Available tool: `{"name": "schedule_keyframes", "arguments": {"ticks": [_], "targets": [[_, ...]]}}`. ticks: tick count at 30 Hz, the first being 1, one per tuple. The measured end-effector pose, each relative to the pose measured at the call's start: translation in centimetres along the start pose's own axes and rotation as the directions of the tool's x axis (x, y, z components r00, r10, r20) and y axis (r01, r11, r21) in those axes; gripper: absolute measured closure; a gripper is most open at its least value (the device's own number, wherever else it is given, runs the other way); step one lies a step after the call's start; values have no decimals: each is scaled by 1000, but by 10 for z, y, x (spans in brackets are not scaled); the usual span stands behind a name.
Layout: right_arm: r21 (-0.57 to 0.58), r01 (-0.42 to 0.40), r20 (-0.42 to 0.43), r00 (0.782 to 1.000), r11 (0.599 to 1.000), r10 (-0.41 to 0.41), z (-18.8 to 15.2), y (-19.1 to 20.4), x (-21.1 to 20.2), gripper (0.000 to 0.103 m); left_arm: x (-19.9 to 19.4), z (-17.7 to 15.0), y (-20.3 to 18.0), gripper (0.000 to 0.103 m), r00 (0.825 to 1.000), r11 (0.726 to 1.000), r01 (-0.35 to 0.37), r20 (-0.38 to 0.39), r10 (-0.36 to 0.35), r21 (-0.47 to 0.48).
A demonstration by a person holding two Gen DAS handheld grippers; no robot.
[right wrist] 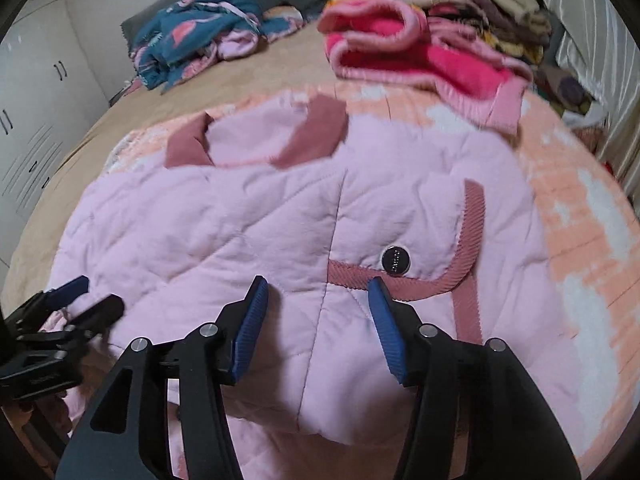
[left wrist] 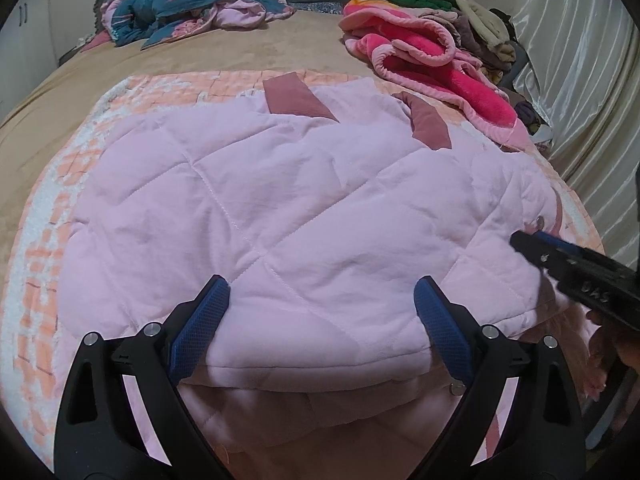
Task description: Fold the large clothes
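A pale pink quilted jacket (left wrist: 280, 200) with a dusty rose collar (right wrist: 316, 132) lies spread on a peach and white checked blanket (right wrist: 580, 208). Its near part is folded over. My left gripper (left wrist: 322, 292) stands open over the jacket's near folded edge, fingers wide apart above the fabric. My right gripper (right wrist: 318, 288) is open too, hovering over the front panel close to a dark snap button (right wrist: 395, 260) and rose trim (right wrist: 472, 232). In the left wrist view the right gripper (left wrist: 524, 240) comes in from the right edge. The left gripper (right wrist: 100, 294) shows at the left in the right wrist view.
The blanket lies on a tan bed cover (left wrist: 240, 52). A bright pink fleece garment (left wrist: 420, 60) and a pile of mixed clothes (left wrist: 460, 12) sit at the back right. A blue patterned garment (left wrist: 180, 4) is at the back left. A shiny curtain (left wrist: 580, 80) hangs on the right; white cupboards (right wrist: 36, 120) stand left.
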State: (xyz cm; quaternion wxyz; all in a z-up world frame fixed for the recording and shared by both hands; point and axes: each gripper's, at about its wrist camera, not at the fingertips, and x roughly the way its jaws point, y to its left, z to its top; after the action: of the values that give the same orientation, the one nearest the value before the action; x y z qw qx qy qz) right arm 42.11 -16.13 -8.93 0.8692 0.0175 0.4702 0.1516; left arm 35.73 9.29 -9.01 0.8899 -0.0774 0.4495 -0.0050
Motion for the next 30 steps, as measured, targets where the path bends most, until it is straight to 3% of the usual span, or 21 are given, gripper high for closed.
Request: {"name": "schedule_keyframes", "arguments": {"ticks": [7, 15, 17, 19, 24, 30], "targets": [[14, 35, 23, 999, 999, -35, -11, 1, 10, 51, 3, -1, 0, 15, 1000, 999, -27, 0, 27, 21], [83, -24, 41, 999, 996, 21, -26, -6, -13, 51, -13, 1, 1, 15, 1000, 1000, -29, 0, 29, 11], [126, -64, 58, 997, 990, 57, -30, -9, -26, 45, -20, -1, 2, 15, 1000, 1000, -31, 1, 31, 5], [147, -101, 96, 992, 984, 87, -34, -10, -42, 31, -27, -2, 1, 15, 1000, 1000, -28, 5, 28, 1], [162, -114, 163, 983, 980, 87, -44, -14, -77, 17, -48, -1, -8, 12, 999, 1000, -31, 38, 31, 2], [183, -140, 206, 973, 973, 101, -52, -19, -108, 9, -70, -2, -13, 9, 997, 1000, -25, 71, 25, -8]]}}
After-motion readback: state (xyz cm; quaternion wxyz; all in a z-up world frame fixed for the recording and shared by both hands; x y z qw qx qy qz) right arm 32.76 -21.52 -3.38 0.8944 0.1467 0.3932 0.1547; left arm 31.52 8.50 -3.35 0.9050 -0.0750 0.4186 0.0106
